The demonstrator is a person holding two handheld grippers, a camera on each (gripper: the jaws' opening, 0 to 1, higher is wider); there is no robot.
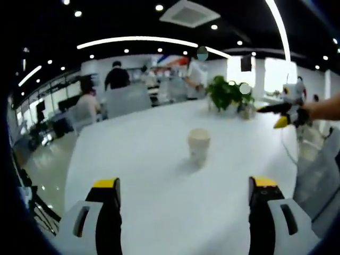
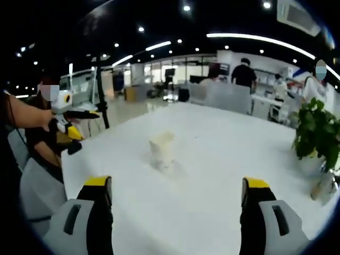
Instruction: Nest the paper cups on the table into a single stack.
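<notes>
1. Nearest in the left gripper view, the left claw stands wide open, its two yellow-tipped jaws far apart at the bottom, with nothing between them but bare white tabletop.
2. Ahead of that claw, about midway across the tabletop, a pale cup stands upright, well apart from the jaws. It may be more than one cup nested; the blur does not let me tell.
3. Farther back, near the far edge, a plant sits on the tabletop.
4. At the right of the same view, the right claw hangs above the tabletop's edge, held by a hand.
5. In the right gripper view, the right claw is likewise spread wide and holds nothing, jaws over the tabletop.
6. The cup stands beyond it, near the middle of the tabletop, apart from both jaws.
7. The plant is at the right edge.
8. At the left, the left claw is held by a seated person at the tabletop's edge.
9. People stand among desks in the office behind.
</notes>
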